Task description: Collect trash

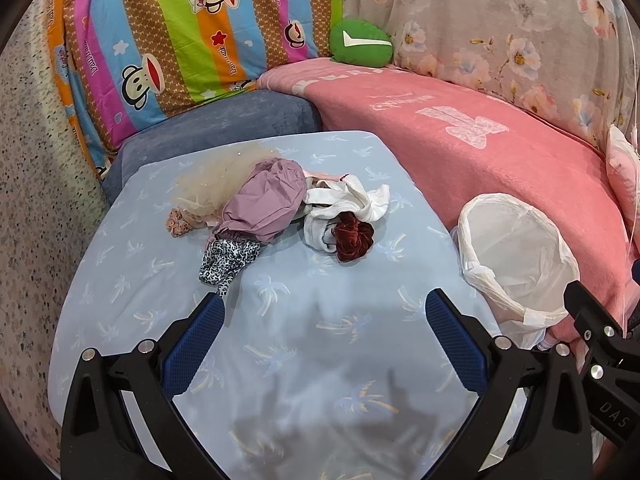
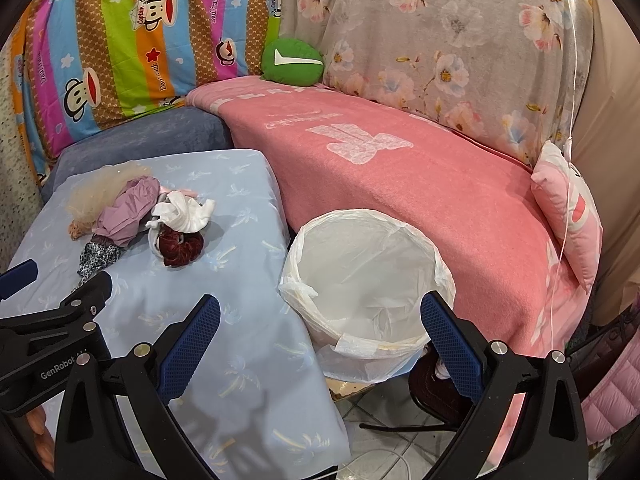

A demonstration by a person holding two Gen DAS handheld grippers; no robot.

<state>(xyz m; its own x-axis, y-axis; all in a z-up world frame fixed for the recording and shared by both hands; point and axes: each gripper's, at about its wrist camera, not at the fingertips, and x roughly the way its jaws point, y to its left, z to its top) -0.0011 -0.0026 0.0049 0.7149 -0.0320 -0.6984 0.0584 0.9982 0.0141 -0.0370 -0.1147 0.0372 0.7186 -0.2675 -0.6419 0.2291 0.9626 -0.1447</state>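
While both my grippers hang over the desk (image 1: 120, 300) with its pale blue palm-print cover, neither one grasps anything. My left gripper (image 1: 324, 312) has its jaws spread wide and empty above bare cloth, short of the trash. My right gripper (image 2: 320, 316) is likewise released, its jaws standing apart over the near rim of the bin (image 2: 368, 280), which is lined with a white plastic bag and sits just beside the desk's right edge, against the pink blanket (image 2: 400, 184).

The trash lies in one loose heap toward the far side of the desk: a mauve cloth (image 1: 264, 204) in the middle, beige tulle (image 1: 212, 184) behind it, a crumpled white cloth (image 1: 348, 204) to its right, a dark red velvet scrunchie (image 1: 352, 236) touching the white cloth, a leopard-print scrap (image 1: 228, 260) nearest my left gripper, and a small pink scrunchie (image 1: 180, 222) at the left edge of the heap. The bin looks empty.
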